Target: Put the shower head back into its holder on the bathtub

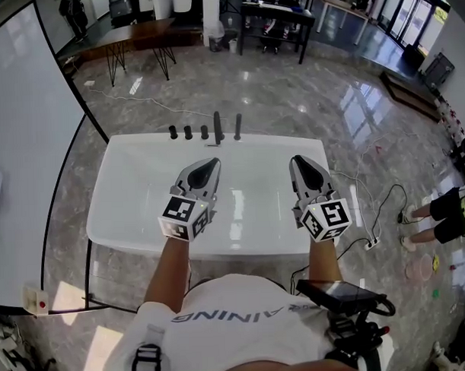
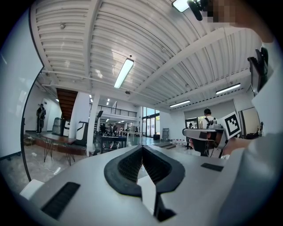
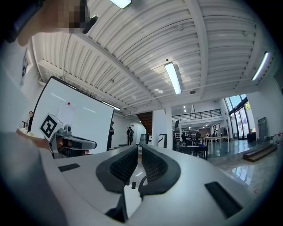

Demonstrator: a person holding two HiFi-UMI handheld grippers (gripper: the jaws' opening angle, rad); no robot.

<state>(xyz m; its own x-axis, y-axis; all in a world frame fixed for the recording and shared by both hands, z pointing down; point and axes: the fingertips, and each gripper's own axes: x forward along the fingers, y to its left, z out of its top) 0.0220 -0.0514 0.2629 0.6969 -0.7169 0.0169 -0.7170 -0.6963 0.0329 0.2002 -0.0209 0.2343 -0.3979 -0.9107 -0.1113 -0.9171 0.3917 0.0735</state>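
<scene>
Bathtub, glossy white and rectangular, shows only in the head view; both gripper views tilt up toward a ribbed ceiling. Dark fittings line its far rim, the shower head seemingly the slim upright stick at their right end. Left gripper and right gripper hover over the open basin, ribbed jaws pressed together, empty

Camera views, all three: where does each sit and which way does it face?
Head view: on the person's head, looking steeply down at the white bathtub; shows both forearms, left tongs, right tongs.
Left gripper view: on the left tongs, facing along them across the hall and ceiling; a white shirt at right.
Right gripper view: on the right tongs, facing the same way; own tongs in the foreground.
Shared: each gripper view catches the other tongs beside it.
</scene>
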